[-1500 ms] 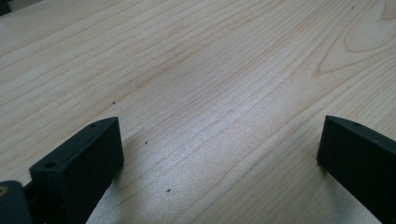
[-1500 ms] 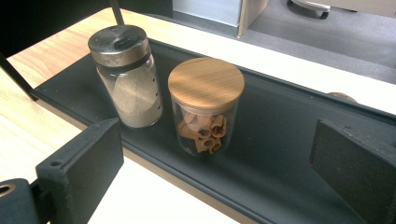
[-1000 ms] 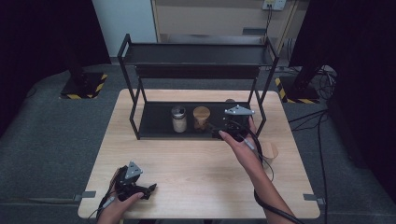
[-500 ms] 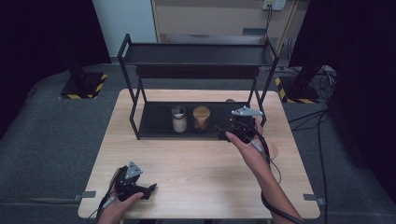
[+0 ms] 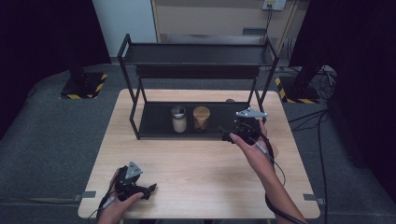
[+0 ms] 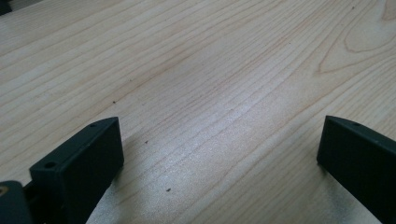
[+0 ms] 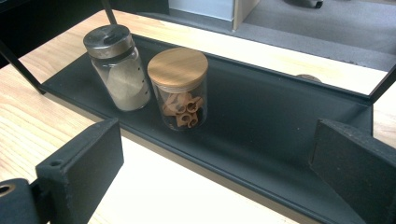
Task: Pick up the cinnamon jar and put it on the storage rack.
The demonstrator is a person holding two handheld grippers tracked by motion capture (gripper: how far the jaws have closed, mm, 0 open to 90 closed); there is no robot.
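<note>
A black two-tier rack (image 5: 196,70) stands at the back of the wooden table (image 5: 196,163). Its lower shelf (image 7: 280,140) holds a glass shaker with a metal lid (image 5: 178,119) (image 7: 116,67) and, touching it on the right, a glass jar with a wooden lid (image 5: 201,118) (image 7: 180,88) filled with brown rolls. My right gripper (image 5: 228,134) (image 7: 219,172) hovers open and empty at the shelf's front edge, right of the jars. Low over bare wood at the table's near left corner, my left gripper (image 5: 148,189) (image 6: 219,163) is open and empty too.
The rack's upright posts (image 5: 135,112) frame the lower shelf, and its top tier overhangs the shelf. A small round brown thing (image 5: 229,100) (image 7: 308,77) lies on the table behind the rack. Cables (image 5: 275,168) trail from the right hand. Dark floor surrounds the table.
My right gripper has drifted slightly right and back from the shelf. The left gripper and both jars have stayed put.
</note>
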